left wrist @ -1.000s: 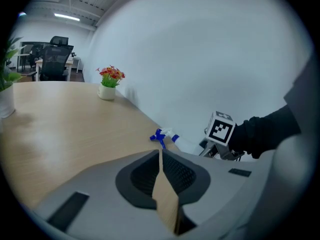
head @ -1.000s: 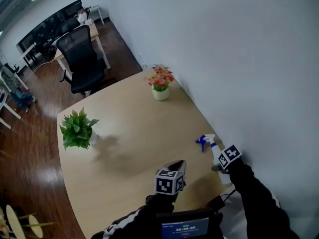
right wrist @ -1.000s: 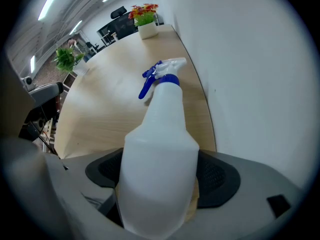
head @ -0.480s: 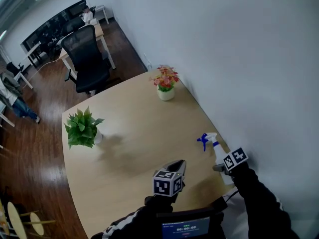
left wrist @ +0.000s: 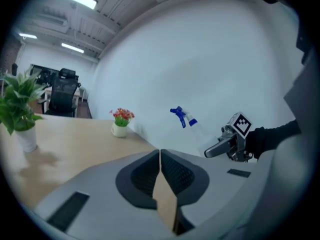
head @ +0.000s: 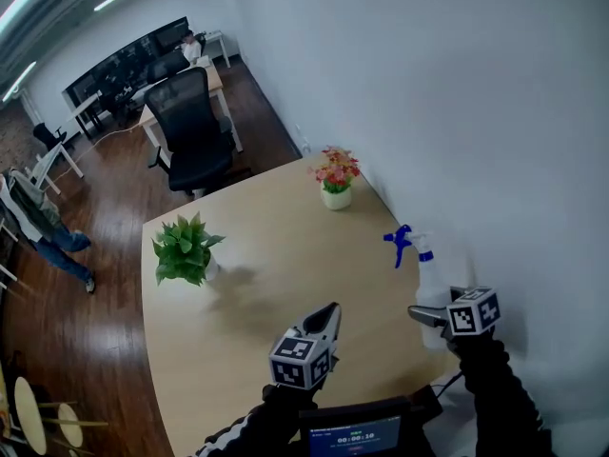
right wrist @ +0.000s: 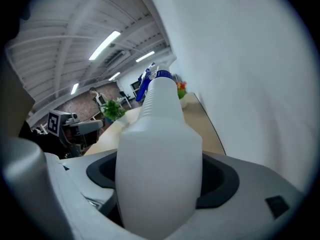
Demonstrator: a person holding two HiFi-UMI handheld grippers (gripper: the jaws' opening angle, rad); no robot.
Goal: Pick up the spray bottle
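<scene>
In the head view, the right tool (head: 425, 314) is clamping the lower body of the white translucent plastic spray bottle with a blue trigger head (head: 431, 279). The bottle is standing upright by the right edge of the pale wooden surface (head: 276, 255), toward its near right corner and close to the white wall (head: 457, 112). Whether its base is clearing the wood cannot be told from here. The left tool (head: 329, 312) is hovering over the near edge, well apart from the bottle.

In the left gripper view, that tool's jaws are pressing together on nothing. The bottle (left wrist: 192, 126) is showing against the wall with the right tool (left wrist: 216, 149) gripping it low down.

In the right gripper view, the bottle's body (right wrist: 160, 159) is filling the gap between the jaws, and both sides are bearing on it – a full, centred hold. The grip is sitting low with the heavy head high above, so the lift likely calls for a straight upward path and a steady squeeze. The thin plastic may give under pressure, and any tilt could swing the head against the wall.
</scene>
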